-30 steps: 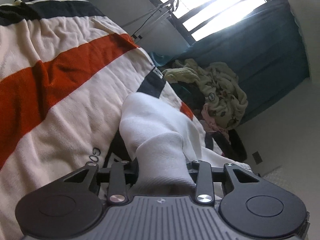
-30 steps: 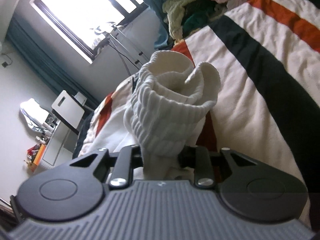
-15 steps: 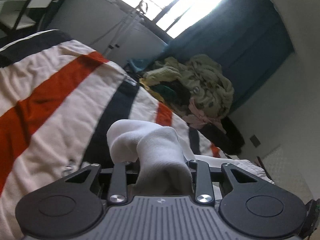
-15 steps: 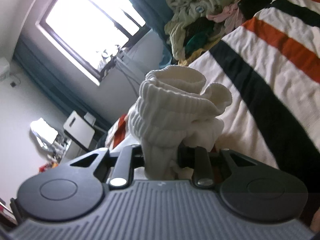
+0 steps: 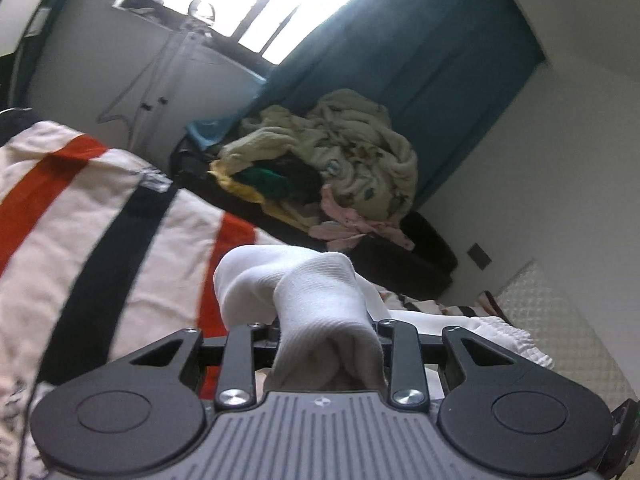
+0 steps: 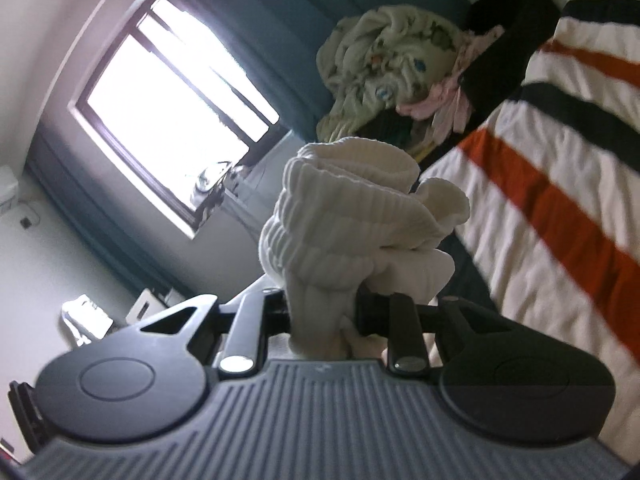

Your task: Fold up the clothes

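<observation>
My left gripper (image 5: 326, 330) is shut on the foot end of a white sock (image 5: 304, 280), which bunches up in front of the jaws above the bed. My right gripper (image 6: 324, 312) is shut on the ribbed cuff end of a white sock (image 6: 352, 208), whose open cuff stands up ahead of the jaws. The fingertips are hidden by the fabric in both views. I cannot tell whether it is one sock or a pair.
A striped blanket (image 5: 100, 216), cream with orange and black bands, covers the bed (image 6: 560, 184). A pile of unfolded clothes (image 5: 340, 160) lies at the bed's far end (image 6: 392, 72), before a teal curtain (image 5: 420, 60). White fabric (image 5: 480, 328) lies on the bed at right.
Both grippers have lifted and tilted up with the sock ends held. The blanket has dropped lower in both views and the window and clothes pile now fill more of the frame.
</observation>
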